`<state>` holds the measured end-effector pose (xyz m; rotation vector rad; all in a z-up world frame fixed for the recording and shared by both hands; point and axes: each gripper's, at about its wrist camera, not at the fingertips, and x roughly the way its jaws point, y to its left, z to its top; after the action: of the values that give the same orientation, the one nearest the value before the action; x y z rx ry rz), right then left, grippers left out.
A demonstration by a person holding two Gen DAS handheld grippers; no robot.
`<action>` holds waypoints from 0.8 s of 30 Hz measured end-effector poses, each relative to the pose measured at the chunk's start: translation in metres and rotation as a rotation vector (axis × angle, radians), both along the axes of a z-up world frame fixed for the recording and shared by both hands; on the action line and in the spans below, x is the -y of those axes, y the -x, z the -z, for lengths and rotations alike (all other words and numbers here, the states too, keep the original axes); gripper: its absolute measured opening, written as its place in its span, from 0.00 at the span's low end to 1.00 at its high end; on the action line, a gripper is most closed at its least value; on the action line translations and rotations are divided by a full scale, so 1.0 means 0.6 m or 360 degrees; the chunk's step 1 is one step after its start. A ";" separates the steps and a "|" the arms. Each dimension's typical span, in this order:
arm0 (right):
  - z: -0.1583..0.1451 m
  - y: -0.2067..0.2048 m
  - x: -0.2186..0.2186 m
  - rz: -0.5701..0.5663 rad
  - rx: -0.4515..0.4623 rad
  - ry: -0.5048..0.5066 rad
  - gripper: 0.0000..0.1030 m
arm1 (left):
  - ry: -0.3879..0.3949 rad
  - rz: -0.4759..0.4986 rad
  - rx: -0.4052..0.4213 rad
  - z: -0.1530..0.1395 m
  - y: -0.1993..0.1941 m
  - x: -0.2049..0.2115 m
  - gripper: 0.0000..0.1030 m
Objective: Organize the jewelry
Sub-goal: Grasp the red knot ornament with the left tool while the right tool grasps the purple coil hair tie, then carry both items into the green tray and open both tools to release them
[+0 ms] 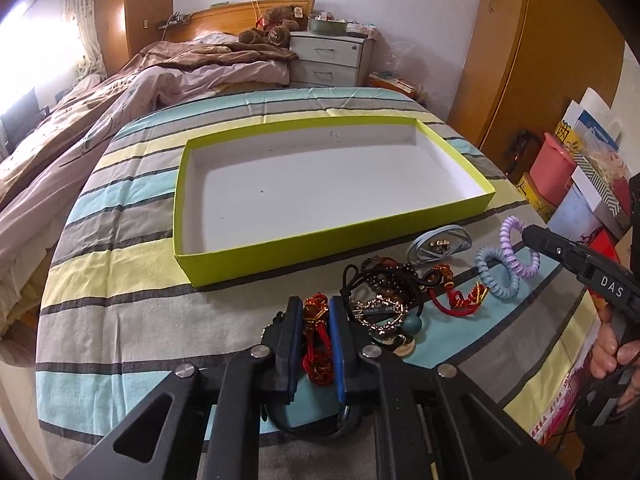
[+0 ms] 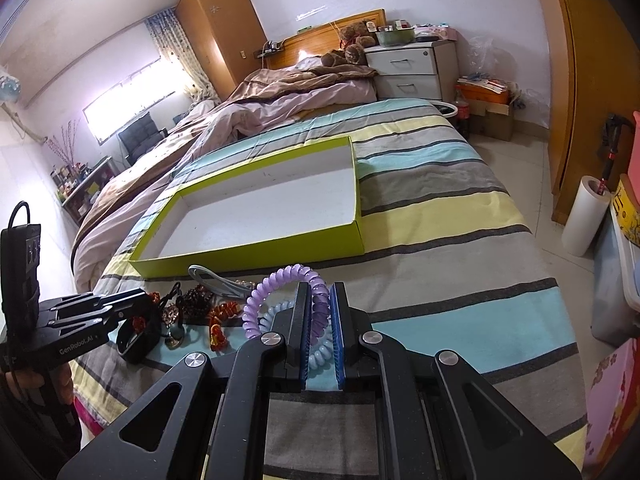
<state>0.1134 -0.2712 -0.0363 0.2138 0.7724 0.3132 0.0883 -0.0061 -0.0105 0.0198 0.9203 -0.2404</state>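
Both claws gripped jewelry beside the empty tray.
Your left claw point(image 1: 315, 316) clamped the red knotted cord point(image 1: 318, 340), your right claw point(image 2: 320, 300) the purple coil band point(image 2: 280, 292), ready for the green tray point(image 1: 256, 250).

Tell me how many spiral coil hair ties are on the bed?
2. The purple spiral tie is between the right gripper fingers. The pale blue spiral tie lies beside it on the bedsheet, touching it. Others may hide in the jewelry pile.

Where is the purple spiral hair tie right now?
The purple spiral hair tie sits between the right gripper fingers, on the striped bedspread, beside the blue spiral tie.
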 end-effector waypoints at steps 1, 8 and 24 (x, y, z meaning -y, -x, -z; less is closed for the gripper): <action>0.000 -0.001 0.001 0.0000 -0.0001 0.0000 0.09 | -0.0006 0.0000 0.0004 -0.001 0.000 0.001 0.11; -0.003 0.002 0.004 0.0009 0.0008 -0.0009 0.09 | 0.0044 -0.0027 0.0044 -0.019 0.007 -0.012 0.07; -0.057 -0.021 -0.006 0.0000 0.0100 0.0018 0.09 | 0.0094 -0.0067 0.0164 -0.086 -0.020 -0.041 0.07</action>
<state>0.1260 -0.2675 -0.0021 0.1925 0.7121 0.3138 0.1001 0.0187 0.0410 -0.0411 0.8099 -0.2254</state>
